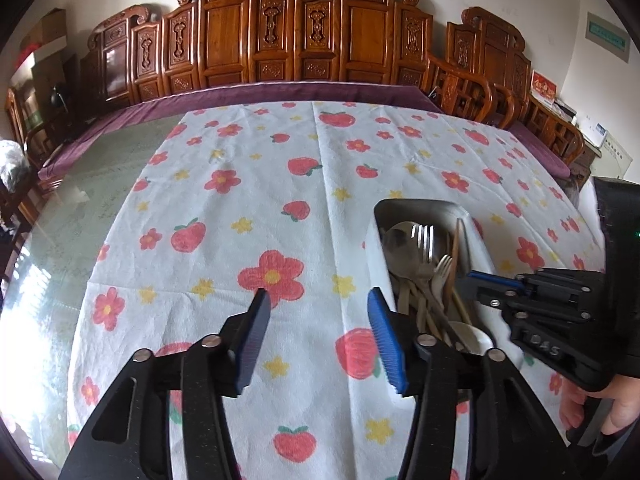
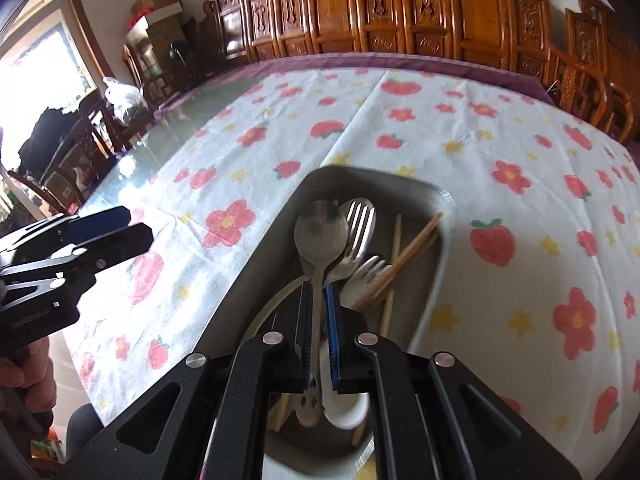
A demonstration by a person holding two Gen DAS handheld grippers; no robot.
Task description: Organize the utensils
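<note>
Ahead of the left gripper the tablecloth is matt white cloth, creased, printed with flowers and strawberries. Beyond its edge the table shows a glossy, reflective glass top. To that gripper's right sits a tray of dull brushed metal. Between the right gripper's ribbed blue pads lies a shiny metal spoon; past it a polished metal fork, a pale plastic fork and matt wooden chopsticks. Both grippers are matt black, speckled plastic with bright metal pins. Far ahead, carved chairs are varnished wood.
</note>
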